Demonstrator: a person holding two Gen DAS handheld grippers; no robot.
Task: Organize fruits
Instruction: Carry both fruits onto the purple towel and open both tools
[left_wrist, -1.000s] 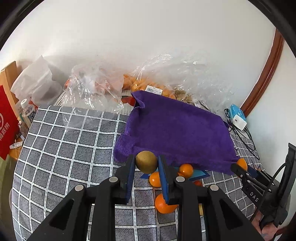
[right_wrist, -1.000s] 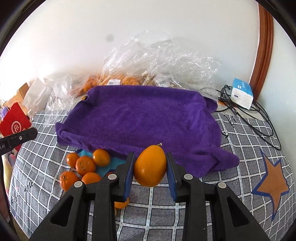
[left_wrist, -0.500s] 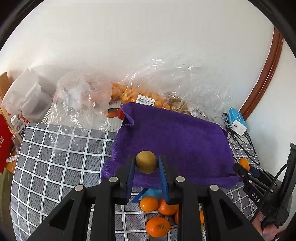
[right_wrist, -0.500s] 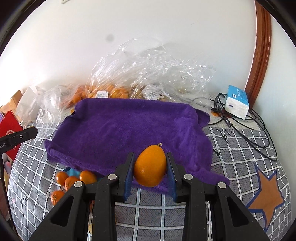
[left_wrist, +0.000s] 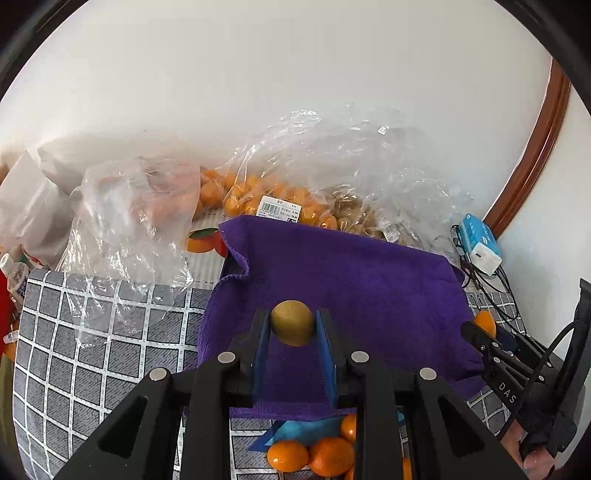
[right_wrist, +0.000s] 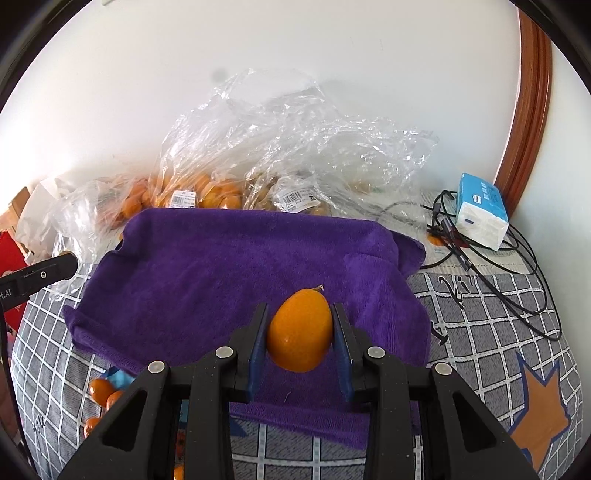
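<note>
Purple towel (right_wrist: 221, 280) waits under two pinched fruits.
Left gripper (left_wrist: 292, 325) squeezes a brown ball fruit (left_wrist: 292, 322); right gripper (right_wrist: 300, 328) squeezes an orange fruit (right_wrist: 300, 329). Round fruit might slip from between the fingers and roll off.

Loose oranges (left_wrist: 314, 458) at the bed's near edge sit half hidden behind the left hand-held gripper (left_wrist: 292, 324); bagged fruit (right_wrist: 207, 194) blurs under crinkled plastic along the far edge, labels unreadable.

White wall (left_wrist: 295, 92), brown trim (left_wrist: 532, 155)
</note>
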